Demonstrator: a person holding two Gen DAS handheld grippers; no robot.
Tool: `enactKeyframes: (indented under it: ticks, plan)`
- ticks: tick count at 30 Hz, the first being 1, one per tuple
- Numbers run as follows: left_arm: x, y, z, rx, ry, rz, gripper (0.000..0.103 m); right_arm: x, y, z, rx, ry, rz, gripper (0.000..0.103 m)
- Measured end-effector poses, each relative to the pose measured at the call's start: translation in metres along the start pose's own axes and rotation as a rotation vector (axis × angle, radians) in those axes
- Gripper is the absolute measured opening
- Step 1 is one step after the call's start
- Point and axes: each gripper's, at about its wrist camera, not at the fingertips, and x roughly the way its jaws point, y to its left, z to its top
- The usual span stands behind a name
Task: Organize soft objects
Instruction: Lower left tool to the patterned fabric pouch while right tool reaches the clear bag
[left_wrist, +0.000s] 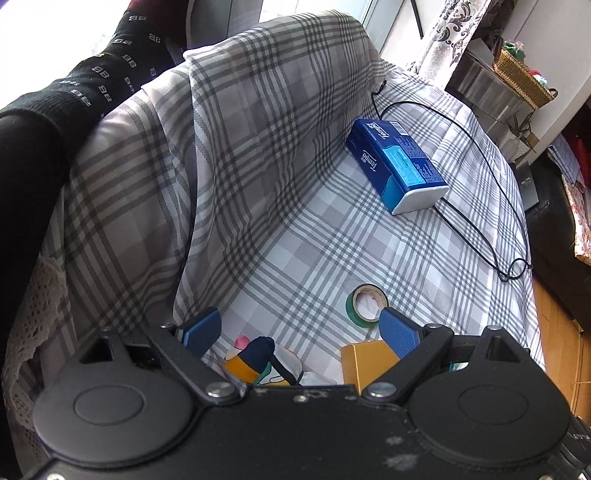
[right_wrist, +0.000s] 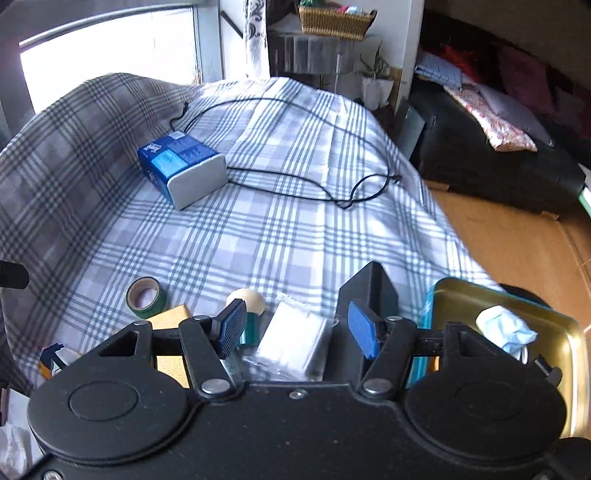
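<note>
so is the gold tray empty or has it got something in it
Not empty: a crumpled light blue soft item lies inside the gold tray in the right wrist view. What it is cannot be told.

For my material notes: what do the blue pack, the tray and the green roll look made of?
Blue pack: probably soft printed plastic film over tissues; glossy, rounded corners. Tray: looks like metal, brassy sheen with reflections. Green roll: adhesive tape, seemingly plastic film on a cardboard core.

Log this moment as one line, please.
left gripper: open, empty | right gripper: open, empty | blue tissue pack: on checked cloth | gold tray: holds pale blue wad
</note>
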Motion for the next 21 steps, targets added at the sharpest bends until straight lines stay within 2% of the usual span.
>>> enactKeyframes:
  ticks: [6, 11, 21]
  plan:
    - [0.0, 0.003, 0.0, -0.014, 0.003, -0.008, 0.092, 0.032, 0.005, 0.005, 0.09, 0.151, -0.007, 0.059]
    - [0.004, 0.005, 0.0, -0.022, 0.015, -0.006, 0.092, 0.051, 0.001, 0.006, 0.136, 0.231, -0.029, 0.059]
    - [0.009, 0.003, -0.001, -0.02, 0.02, 0.003, 0.092, 0.075, -0.001, 0.001, 0.16, 0.299, -0.05, 0.059]
